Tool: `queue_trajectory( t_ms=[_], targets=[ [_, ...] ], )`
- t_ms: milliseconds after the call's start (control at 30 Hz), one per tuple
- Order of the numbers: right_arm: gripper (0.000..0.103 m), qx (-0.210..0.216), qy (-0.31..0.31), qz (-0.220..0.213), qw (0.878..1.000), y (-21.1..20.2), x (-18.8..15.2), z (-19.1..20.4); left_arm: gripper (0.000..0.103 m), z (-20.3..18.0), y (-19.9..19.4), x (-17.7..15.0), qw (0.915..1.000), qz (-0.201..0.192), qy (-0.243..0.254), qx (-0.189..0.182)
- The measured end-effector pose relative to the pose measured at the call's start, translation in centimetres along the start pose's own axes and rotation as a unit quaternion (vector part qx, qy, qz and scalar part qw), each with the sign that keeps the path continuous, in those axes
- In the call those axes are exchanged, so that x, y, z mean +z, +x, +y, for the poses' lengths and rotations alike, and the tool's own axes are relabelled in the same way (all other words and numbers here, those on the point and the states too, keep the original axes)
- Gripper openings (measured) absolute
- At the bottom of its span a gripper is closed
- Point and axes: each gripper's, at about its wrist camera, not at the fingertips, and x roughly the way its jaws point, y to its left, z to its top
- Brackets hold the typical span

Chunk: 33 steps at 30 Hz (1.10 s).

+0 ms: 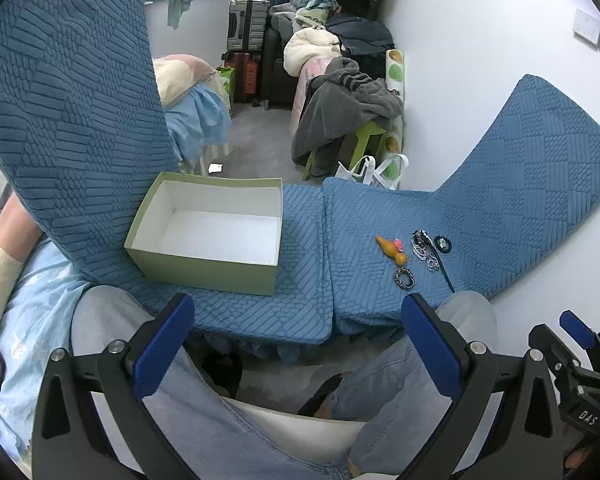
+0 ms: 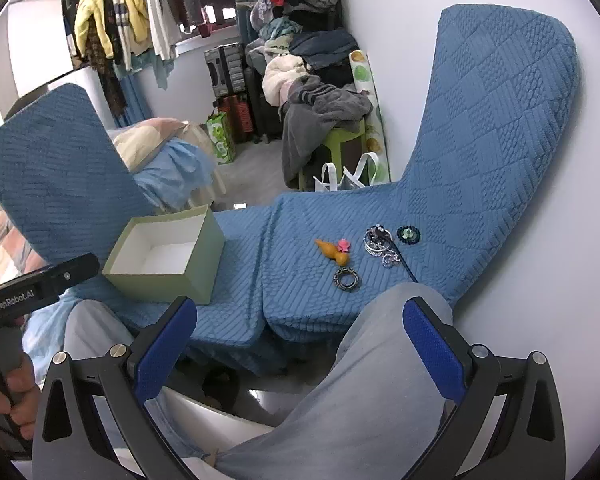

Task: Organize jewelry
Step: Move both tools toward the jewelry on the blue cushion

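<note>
An empty pale green box (image 1: 204,256) with a white inside stands on the blue quilted cushion (image 1: 304,264); it also shows in the right wrist view (image 2: 196,268). To its right lie an orange gourd pendant (image 1: 391,250) (image 2: 332,252), a small pink flower piece (image 1: 398,244) (image 2: 344,245), a dark patterned ring (image 1: 405,279) (image 2: 347,279), a silver chain tangle (image 1: 424,249) (image 2: 380,248), a round dark green brooch (image 1: 443,243) (image 2: 408,234) and a thin dark stick (image 1: 446,274). My left gripper (image 1: 300,356) and right gripper (image 2: 302,360) are open, empty, held above the person's knees, short of the cushion.
The person's jeans-clad legs (image 1: 380,396) sit below both grippers. Blue cushion backs rise at left (image 1: 68,112) and right (image 1: 532,184). Behind are a stool under grey clothes (image 1: 348,120), suitcases (image 1: 246,32), a bed (image 1: 192,112) and hanging clothes (image 2: 132,28).
</note>
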Motion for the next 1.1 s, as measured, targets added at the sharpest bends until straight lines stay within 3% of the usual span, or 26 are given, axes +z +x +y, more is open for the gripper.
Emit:
queue_trajectory(
  t_ms=[333, 1100],
  targets=[
    [0.103, -0.003, -0.006, -0.009, 1.0, 1.0, -0.3, 0.3, 0.102, 0.8, 0.4, 0.8, 0.9999, -0.008, -0.002, 0.012],
    [0.103, 0.014, -0.014, 0.014, 1.0, 6.2, -0.4, -0.2, 0.102, 2.7, 3.9, 0.7, 0.9984, -0.003, -0.04, 0.039]
  ],
)
